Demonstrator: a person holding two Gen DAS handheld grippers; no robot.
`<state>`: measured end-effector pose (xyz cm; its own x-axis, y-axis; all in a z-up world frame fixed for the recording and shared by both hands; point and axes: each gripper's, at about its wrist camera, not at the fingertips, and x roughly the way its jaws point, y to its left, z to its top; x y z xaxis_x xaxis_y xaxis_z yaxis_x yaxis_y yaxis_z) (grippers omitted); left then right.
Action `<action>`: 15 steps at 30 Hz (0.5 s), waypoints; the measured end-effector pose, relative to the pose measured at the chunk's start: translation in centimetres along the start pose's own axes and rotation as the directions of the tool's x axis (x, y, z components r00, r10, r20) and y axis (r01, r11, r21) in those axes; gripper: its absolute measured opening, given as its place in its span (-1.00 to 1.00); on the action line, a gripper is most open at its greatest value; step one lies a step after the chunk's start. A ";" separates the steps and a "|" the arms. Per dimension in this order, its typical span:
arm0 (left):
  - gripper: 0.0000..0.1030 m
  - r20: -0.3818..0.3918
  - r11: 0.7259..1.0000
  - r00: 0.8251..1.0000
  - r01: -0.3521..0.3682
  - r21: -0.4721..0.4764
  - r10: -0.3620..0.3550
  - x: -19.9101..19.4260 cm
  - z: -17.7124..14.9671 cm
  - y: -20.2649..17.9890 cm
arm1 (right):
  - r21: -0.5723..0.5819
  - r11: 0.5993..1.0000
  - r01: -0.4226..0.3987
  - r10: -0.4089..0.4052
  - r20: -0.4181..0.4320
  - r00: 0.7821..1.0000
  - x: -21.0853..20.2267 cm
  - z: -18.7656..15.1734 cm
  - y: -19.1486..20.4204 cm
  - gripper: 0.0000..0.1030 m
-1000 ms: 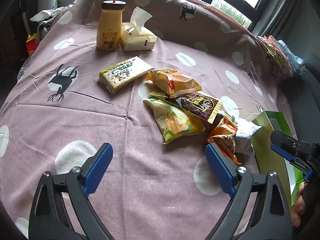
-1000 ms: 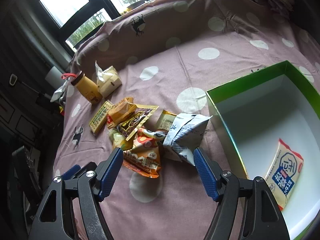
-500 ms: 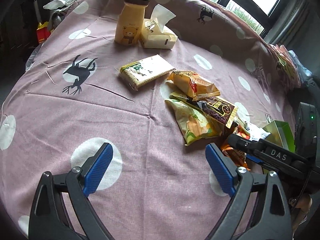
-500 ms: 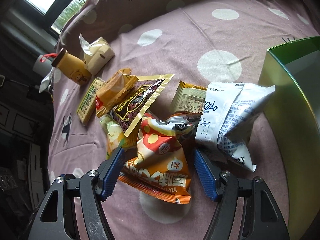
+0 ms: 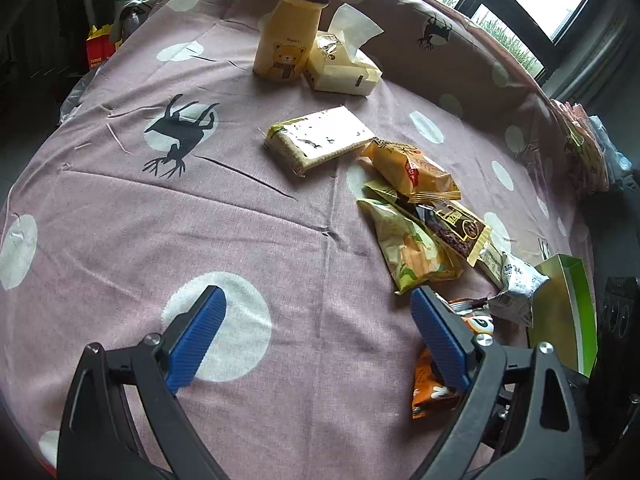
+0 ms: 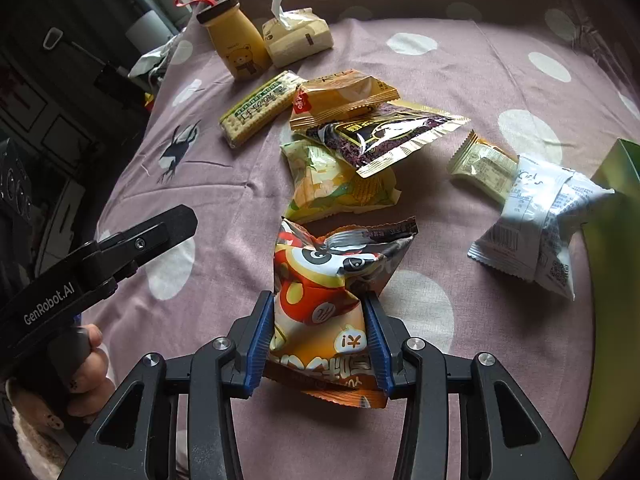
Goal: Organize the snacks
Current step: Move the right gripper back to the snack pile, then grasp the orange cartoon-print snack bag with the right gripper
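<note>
An orange snack bag (image 6: pixel 320 276) with a mushroom cartoon lies on the purple spotted tablecloth (image 6: pixel 460 80). My right gripper (image 6: pixel 320 334) is closing on its near end, and both blue pads press the crumpled foil. The same orange snack bag (image 5: pixel 432 384) shows in the left wrist view, partly behind a finger. My left gripper (image 5: pixel 318 320) hovers open over the tablecloth (image 5: pixel 240 220) with nothing between its fingers. Its black finger (image 6: pixel 160 232) reaches in at the left of the right wrist view. A green box (image 6: pixel 616 168) stands at the right edge.
A white bag (image 6: pixel 540 220) and a small pale pack (image 6: pixel 484 164) lie beside the box. Further back are a dark brown bag (image 6: pixel 376 136), a yellow-green bag (image 6: pixel 332 184), an orange-yellow bag (image 6: pixel 340 96) and a cracker pack (image 6: pixel 260 108). A bear bottle (image 6: pixel 240 48) and tissue pack (image 6: pixel 296 36) stand behind.
My right gripper has dropped toward the pile, and its jaws have narrowed from wide apart onto the orange bag. The left gripper stays open and has drifted a little across the cloth.
</note>
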<state>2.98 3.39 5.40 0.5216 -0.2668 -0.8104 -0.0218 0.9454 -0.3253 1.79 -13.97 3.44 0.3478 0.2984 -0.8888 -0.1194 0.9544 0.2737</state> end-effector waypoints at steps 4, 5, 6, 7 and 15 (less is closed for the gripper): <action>0.82 -0.025 1.000 0.999 0.029 -0.003 -0.029 0.4 -0.1 -0.2 | -0.022 0.999 0.027 -0.027 0.008 1.000 -0.4 -0.2 -0.1 -0.09; 0.82 -0.037 0.999 0.999 0.035 -0.007 -0.036 0.6 -0.1 -0.2 | -0.018 0.999 0.041 -0.040 0.015 0.999 -0.6 -0.2 -0.2 0.01; 0.82 -0.049 0.999 0.998 0.042 -0.009 -0.042 0.8 -0.2 -0.3 | -0.012 0.998 0.057 -0.057 0.025 0.998 -0.8 -0.2 -0.3 0.06; 0.82 -0.055 0.999 0.997 0.050 -0.009 -0.051 0.9 -0.2 -0.4 | -0.011 0.997 0.073 -0.073 0.040 0.997 -1.2 -0.2 -0.4 0.16; 0.80 -0.060 0.994 0.992 0.111 0.012 -0.110 0.5 -0.5 -1.3 | 0.020 0.999 0.048 -0.050 0.112 0.992 -3.5 0.0 -1.6 0.22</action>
<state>2.82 1.97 5.13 0.4688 -0.3795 -0.7976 0.0465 0.9123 -0.4068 0.73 -16.52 6.08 0.4554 0.2494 -0.8547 -0.0837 0.9677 0.2378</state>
